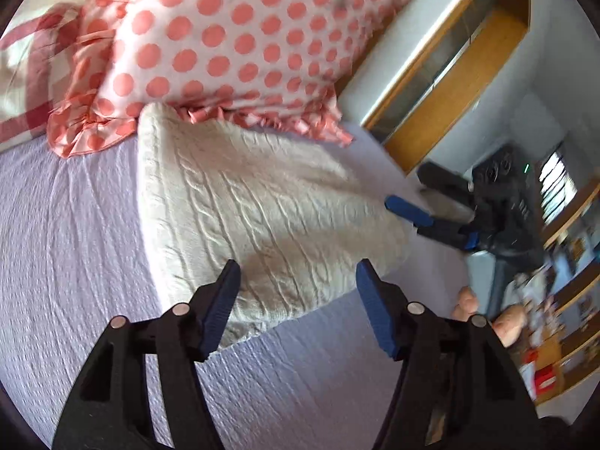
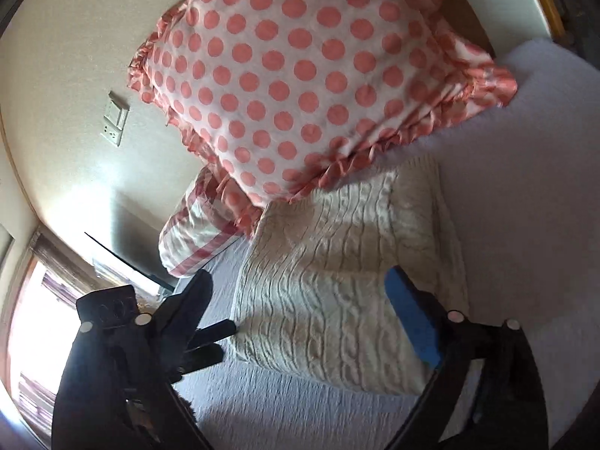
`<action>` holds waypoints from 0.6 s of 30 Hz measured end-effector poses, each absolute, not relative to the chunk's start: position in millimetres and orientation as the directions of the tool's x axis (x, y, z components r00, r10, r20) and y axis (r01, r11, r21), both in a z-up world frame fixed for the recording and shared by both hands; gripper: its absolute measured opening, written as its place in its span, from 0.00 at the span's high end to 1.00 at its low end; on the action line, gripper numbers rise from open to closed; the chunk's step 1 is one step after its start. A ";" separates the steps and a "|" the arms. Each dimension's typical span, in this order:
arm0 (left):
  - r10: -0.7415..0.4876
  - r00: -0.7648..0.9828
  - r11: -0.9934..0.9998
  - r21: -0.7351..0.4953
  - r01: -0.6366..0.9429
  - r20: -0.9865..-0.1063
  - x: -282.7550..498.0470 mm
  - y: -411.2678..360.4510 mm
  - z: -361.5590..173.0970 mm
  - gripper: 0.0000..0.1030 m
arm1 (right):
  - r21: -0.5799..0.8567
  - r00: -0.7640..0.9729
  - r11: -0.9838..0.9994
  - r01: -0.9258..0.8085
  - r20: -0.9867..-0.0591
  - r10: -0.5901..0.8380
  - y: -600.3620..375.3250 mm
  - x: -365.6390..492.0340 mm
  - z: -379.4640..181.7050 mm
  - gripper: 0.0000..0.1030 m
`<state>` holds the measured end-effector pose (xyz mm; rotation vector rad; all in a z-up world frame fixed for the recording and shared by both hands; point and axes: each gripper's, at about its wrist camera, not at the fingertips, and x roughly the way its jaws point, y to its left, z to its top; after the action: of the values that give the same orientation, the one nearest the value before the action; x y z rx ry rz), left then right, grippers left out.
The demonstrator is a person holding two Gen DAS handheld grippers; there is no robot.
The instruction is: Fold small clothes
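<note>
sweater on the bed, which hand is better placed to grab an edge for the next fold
Probably the left: its open tool sits right at the sweater's near edge. The right tool, also open, is over the sweater's middle.

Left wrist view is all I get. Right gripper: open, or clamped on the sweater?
Observer: Open. In the right wrist view the right gripper has its fingers spread wide over the cream sweater, with nothing pinched.
Operator: What's behind the pillows?
Observer: A cream wall with a switch plate on it, left of the polka-dot pillow.
</note>
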<state>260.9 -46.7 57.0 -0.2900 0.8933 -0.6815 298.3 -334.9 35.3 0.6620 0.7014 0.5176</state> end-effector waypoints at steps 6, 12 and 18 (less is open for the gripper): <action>-0.617 0.454 0.778 -0.585 0.230 -0.643 298.1 4.4 38.2 0.28 | 0.730 0.574 0.682 -0.038 -0.543 0.613 -355.8 351.9 7.4 0.01; -0.641 0.360 0.754 -0.643 0.134 -0.677 339.2 1.7 1.1 0.28 | 0.737 0.503 0.675 0.030 -0.595 0.627 -354.5 387.9 -23.1 0.07; -0.676 0.358 0.719 -0.683 0.128 -0.644 356.2 -10.0 -8.1 0.38 | 0.795 0.481 0.606 0.017 -0.538 0.693 -351.5 399.5 -41.7 0.51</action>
<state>356.2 -10.0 -8.1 -0.5877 1.0906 -0.5591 399.5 -351.5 -41.7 0.8369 0.9976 0.4765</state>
